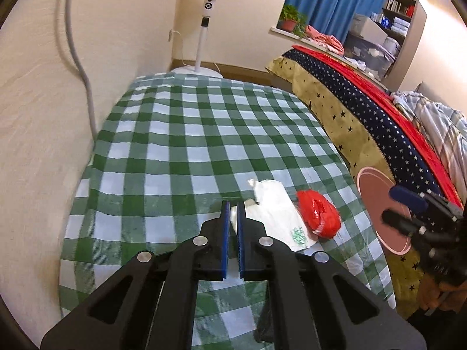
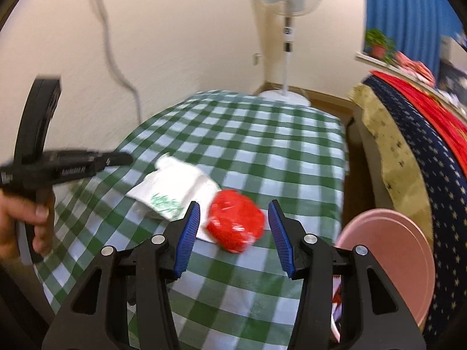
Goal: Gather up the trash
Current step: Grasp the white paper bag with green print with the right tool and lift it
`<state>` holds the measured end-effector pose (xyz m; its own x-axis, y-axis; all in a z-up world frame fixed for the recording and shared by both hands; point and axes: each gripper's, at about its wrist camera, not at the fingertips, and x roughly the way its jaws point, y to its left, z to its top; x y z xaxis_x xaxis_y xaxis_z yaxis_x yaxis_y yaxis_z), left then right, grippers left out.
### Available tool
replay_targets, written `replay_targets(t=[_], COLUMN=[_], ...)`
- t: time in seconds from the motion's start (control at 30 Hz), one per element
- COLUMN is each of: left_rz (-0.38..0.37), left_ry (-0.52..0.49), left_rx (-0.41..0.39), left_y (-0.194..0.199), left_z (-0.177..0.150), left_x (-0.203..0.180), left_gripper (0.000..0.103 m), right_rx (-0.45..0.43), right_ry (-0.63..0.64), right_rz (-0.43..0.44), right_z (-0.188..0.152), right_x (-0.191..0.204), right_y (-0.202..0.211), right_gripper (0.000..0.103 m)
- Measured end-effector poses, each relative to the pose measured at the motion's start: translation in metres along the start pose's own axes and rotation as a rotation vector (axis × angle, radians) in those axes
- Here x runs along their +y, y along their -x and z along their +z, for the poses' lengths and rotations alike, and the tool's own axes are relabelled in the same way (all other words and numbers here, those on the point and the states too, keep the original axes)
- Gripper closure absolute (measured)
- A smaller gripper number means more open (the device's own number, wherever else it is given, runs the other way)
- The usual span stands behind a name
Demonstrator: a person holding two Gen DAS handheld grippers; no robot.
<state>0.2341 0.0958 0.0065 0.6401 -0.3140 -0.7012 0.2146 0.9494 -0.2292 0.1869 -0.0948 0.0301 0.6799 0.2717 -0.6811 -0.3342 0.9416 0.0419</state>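
A white plastic bag (image 1: 277,213) with green print lies on the green checked tablecloth (image 1: 189,134); a crumpled red plastic bag (image 1: 319,214) lies beside it on the right. My left gripper (image 1: 233,207) is shut on the near left edge of the white bag. In the right wrist view my right gripper (image 2: 235,207) is open with the red bag (image 2: 236,224) between its blue pads, and the white bag (image 2: 172,188) is to the left. The left gripper (image 2: 125,159) shows there from the side. The right gripper (image 1: 400,204) shows at the right of the left wrist view.
A pink round bin (image 2: 388,259) stands at the table's right edge, also in the left wrist view (image 1: 379,201). A bed with starred covers (image 1: 364,110) runs along the right. A standing fan (image 2: 287,29) is behind the table. A wall (image 1: 43,102) is on the left.
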Motion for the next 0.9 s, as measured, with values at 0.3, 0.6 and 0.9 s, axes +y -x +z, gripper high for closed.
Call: replay_targets(t=[0.3, 0.6, 0.9], left_rz=[0.031, 0.025, -0.088], left_ry=[0.038, 0.042, -0.003], left_rx=[-0.022, 0.004, 0.113], left_y=[0.008, 0.001, -0.035], left_z=[0.002, -0.004, -0.015], left_x=[0.022, 0.031, 0.007], left_gripper=[0.098, 0.098, 0.063], right_rx=[0.043, 0.101, 0.044], right_ry=[0.139, 0.243, 0.079], right_rz=[0.077, 0.075, 0.087], right_z=[0.000, -0.003, 0.011], right_x=[0.045, 0.070, 0.041], right_y=[-0.031, -0.068, -0.063], right_gripper=[0.054, 0.058, 0.095])
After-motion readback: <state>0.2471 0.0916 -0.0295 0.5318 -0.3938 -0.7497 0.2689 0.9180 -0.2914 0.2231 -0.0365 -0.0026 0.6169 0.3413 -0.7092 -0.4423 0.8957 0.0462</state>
